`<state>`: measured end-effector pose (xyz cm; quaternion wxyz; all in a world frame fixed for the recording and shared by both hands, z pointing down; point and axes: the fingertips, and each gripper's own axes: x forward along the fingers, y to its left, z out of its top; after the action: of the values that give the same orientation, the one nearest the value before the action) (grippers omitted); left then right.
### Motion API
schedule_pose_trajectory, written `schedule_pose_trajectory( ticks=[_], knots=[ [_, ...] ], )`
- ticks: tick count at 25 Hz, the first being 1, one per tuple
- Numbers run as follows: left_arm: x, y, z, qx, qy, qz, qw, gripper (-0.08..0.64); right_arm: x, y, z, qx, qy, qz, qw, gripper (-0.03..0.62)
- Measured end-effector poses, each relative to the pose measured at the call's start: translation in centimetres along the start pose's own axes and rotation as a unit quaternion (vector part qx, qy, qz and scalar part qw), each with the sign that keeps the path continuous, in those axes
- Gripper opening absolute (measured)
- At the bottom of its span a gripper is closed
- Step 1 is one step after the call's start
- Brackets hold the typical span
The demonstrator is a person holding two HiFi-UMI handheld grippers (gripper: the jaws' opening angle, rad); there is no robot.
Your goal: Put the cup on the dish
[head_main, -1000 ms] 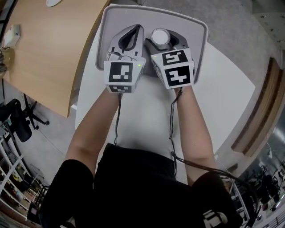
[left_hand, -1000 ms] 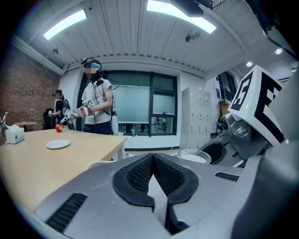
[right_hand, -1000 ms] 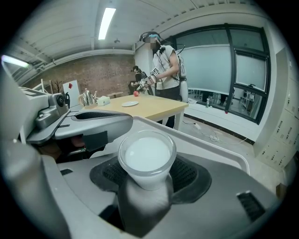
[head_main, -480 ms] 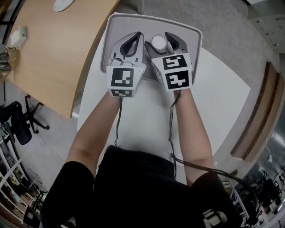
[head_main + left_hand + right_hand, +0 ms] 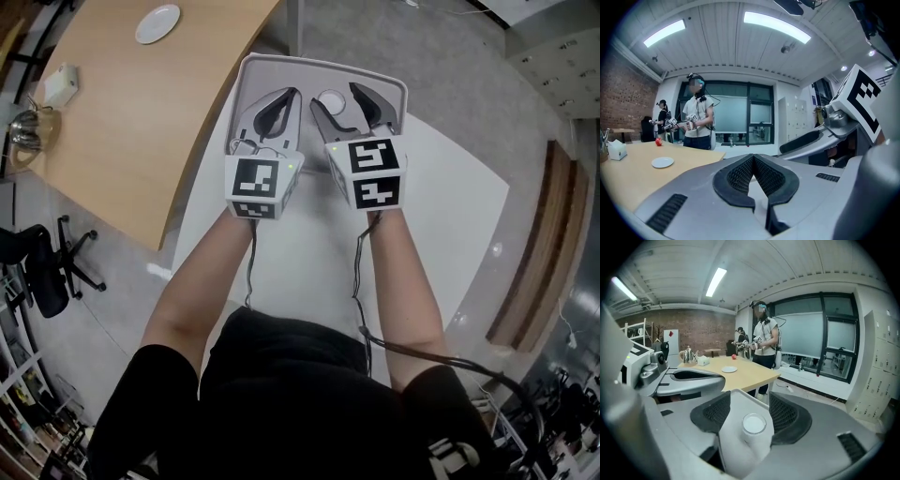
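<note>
Head view: small white round cup (image 5: 332, 100) sits on grey plastic tray (image 5: 246, 84), 12 o'clock of right gripper (image 5: 336, 94).
Right gripper view: fingers spread wide, cup (image 5: 753, 423) between the pads, not clamped.
Left gripper view: left gripper (image 5: 752, 158) closed tip-to-tip, empty.

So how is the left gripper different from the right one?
The left gripper's jaws are together; the right gripper's jaws stand apart. The left gripper has nothing between its jaws; the right gripper has the white cup between its jaws. Both are grey, carry a marker cube and hang over the grey tray.
</note>
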<state>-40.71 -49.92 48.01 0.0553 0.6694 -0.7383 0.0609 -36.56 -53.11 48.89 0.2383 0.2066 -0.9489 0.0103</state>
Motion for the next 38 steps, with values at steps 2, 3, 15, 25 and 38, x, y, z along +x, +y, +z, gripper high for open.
schedule_pose_trajectory(
  ticks=[2,3,15,25,38],
  knots=[
    [-1.3,-0.6,1.5,-0.002,-0.009,-0.005,0.9999,0.008,-1.9,0.4,1.4,-0.005,-0.016,-0.007,1.0,0.252],
    [-1.9,-0.8,2.3,-0.005,-0.014,-0.007,0.9999,0.008,-2.9,0.7,2.3,-0.008,-0.025,-0.01,1.0,0.251],
    [-11.9,-5.6,12.1,-0.007,-0.056,-0.033,0.9979,0.008,-17.1,4.9,10.1,-0.015,-0.116,-0.075,0.99,0.034],
    [-20.0,-10.5,16.3,0.025,-0.096,-0.045,0.9941,0.008,-27.2,8.8,11.1,-0.008,-0.18,-0.114,0.977,0.02],
    [-26.2,-17.9,18.1,0.021,-0.091,-0.045,0.9946,0.008,-35.7,10.8,9.4,-0.032,-0.201,-0.083,0.976,0.014]
  ],
)
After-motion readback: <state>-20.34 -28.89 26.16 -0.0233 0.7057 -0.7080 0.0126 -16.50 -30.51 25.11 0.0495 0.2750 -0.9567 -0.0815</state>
